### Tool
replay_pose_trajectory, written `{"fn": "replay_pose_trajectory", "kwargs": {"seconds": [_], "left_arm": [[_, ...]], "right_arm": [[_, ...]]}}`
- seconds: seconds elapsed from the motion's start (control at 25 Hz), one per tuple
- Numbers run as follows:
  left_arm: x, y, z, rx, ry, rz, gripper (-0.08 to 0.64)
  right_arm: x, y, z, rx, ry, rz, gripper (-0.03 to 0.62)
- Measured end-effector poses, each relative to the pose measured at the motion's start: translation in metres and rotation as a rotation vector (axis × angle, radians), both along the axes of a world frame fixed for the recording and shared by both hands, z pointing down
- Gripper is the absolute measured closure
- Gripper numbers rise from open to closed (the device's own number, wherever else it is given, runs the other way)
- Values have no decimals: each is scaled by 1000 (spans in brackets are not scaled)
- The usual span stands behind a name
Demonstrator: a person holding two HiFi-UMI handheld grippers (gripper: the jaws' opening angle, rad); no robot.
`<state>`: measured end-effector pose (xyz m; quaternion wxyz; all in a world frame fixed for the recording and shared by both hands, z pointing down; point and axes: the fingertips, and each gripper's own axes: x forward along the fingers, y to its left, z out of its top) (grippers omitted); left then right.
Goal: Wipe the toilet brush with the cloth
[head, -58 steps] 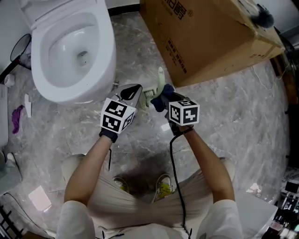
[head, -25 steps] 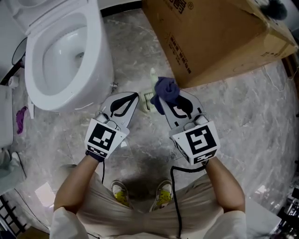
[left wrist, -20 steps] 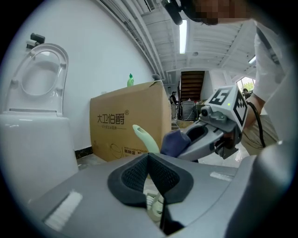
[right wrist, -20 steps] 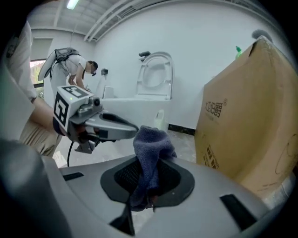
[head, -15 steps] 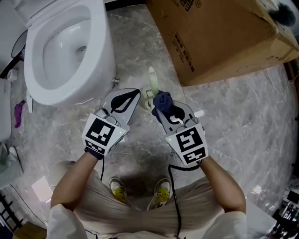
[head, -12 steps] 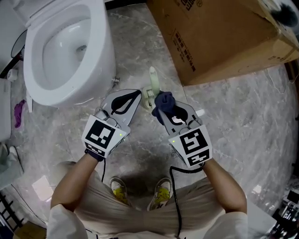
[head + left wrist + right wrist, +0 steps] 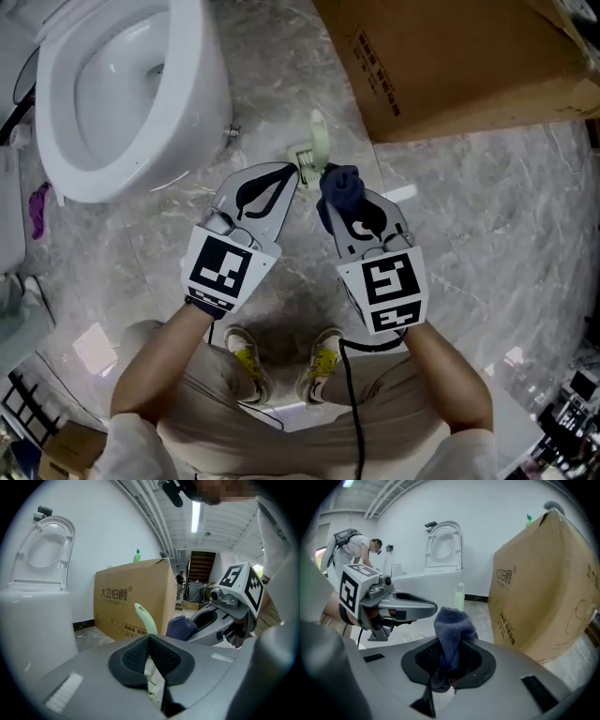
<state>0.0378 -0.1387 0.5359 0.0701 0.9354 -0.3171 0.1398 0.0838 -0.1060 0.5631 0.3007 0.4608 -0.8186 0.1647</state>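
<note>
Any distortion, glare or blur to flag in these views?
Head view: sharp, with pale reflections on the marble floor. Left gripper view: strong fisheye, dark corners, and the ceiling strip light is blown out. Right gripper view: the same fisheye bows the cardboard box, while the cloth is in focus.

Grey left gripper [image 7: 292,172] and right gripper [image 7: 338,194] bear black-white marker cubes [image 7: 225,270].

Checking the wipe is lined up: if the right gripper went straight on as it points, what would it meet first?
Most likely the toilet brush: its pale green handle stands just beyond the cloth clamped in the right gripper. The gap between them is hard to judge.
</note>
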Motion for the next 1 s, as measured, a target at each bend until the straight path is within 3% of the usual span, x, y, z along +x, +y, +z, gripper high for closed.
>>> {"fn": "replay_pose_trajectory", "kwargs": {"seconds": [0.08,0.16,0.24,0.32,0.4,0.6,0.84,1.0], "left_arm": [[11,5,-11,49,-47,21,560],[12,6,-32,147,-94,27,560],[4,7,-55,194,-65,-25,560],[-7,6,-80,183,-12,-118,560],[-17,13,-105,153,-15,-164,560],[-15,96,-194,81,-164,-35,560],[-38,165,-330,27,-173,9,560],[-53,169,-408,-2,-142,-62,560]], "right_arm": [[3,2,-1,3,-4,45,526],[3,2,-11,53,-9,87,526],[5,8,-28,88,-37,145,526],[6,15,-49,84,-72,188,526],[0,26,-76,56,-89,177,526],[1,79,-178,0,-85,119,526],[16,143,-331,-27,-64,119,527],[34,159,-420,-33,-80,139,528]]}}
